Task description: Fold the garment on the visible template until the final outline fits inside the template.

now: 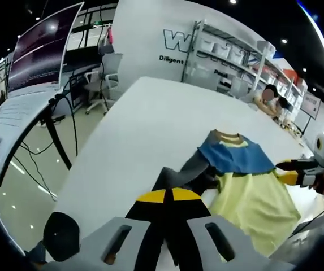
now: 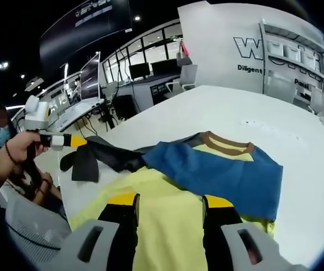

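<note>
The garment (image 2: 207, 186), a yellow shirt with a blue upper panel and dark sleeves, lies part-folded on the white table (image 2: 297, 141). The left gripper (image 1: 168, 196) is clamped on a dark sleeve (image 1: 178, 178), while the right gripper (image 2: 170, 201) hovers with jaws apart over the yellow body. By my reading a sleeve fold is under way; next that sleeve wants carrying across and laying flat.

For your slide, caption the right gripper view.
Open right gripper over a yellow-and-blue shirt; left gripper pinches its dark sleeve.
</note>
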{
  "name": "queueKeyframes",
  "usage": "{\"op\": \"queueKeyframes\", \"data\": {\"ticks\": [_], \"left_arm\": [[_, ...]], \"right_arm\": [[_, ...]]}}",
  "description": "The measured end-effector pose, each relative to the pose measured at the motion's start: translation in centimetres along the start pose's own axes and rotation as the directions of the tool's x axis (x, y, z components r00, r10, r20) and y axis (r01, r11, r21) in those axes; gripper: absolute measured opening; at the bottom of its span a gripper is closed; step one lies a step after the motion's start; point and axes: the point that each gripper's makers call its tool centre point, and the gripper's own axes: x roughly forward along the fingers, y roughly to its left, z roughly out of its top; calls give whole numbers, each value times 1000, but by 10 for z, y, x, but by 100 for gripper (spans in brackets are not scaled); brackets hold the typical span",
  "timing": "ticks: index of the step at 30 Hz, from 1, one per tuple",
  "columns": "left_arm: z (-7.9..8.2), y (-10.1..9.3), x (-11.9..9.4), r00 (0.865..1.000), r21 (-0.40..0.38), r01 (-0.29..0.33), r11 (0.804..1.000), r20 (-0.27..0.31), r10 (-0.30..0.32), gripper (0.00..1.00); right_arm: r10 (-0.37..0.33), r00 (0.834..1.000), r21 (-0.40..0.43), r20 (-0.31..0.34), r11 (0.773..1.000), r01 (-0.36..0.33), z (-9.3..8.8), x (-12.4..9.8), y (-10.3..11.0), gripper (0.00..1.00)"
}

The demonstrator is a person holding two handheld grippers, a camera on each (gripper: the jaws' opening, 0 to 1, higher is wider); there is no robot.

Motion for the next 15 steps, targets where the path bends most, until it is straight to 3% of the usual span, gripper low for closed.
{"op": "queueKeyframes", "data": {"ticks": [2,10,12,15], "left_arm": [[0,11,2,999,51,-37,998,-15,37,0],[1,35,12,995,67,-77,995,-51,80,0],[4,40,14,994,102,-92,991,-46,97,0],[6,46,17,994,61,-99,993,-47,102,0]], "right_arm": [[-3,1000,4,-2,1000,3,-1,-1,-1,40],[-7,1000,13,-10,1000,7,-5,-1,-4,40],[-7,1000,12,-10,1000,7,-5,-1,-3,40],[-11,1000,14,-9,1000,11,-5,-2,-5,41]]}}
